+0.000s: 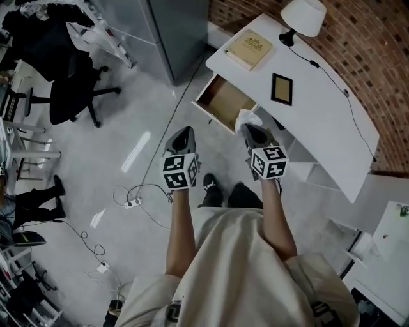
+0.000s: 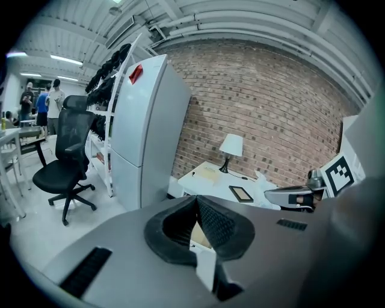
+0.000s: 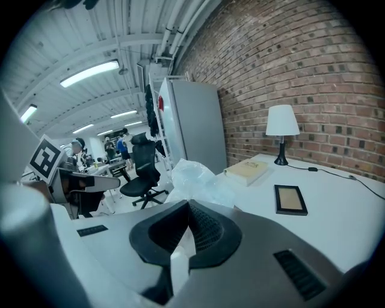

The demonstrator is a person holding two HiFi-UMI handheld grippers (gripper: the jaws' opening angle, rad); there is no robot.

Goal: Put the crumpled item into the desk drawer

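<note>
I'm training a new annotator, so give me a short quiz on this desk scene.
1. True or false: the desk drawer is shut.
2. Which hand-held gripper holds the crumpled item? A left; B right; C neither.
3. Fill in: the lamp stands on the ___.
Key: 1 false, it is open. 2 B, the right hand-held gripper. 3 desk.

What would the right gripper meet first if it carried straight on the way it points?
Probably the open desk drawer, near its front corner. The right gripper holds the crumpled item just short of it, though its height above the drawer is unclear.
</note>
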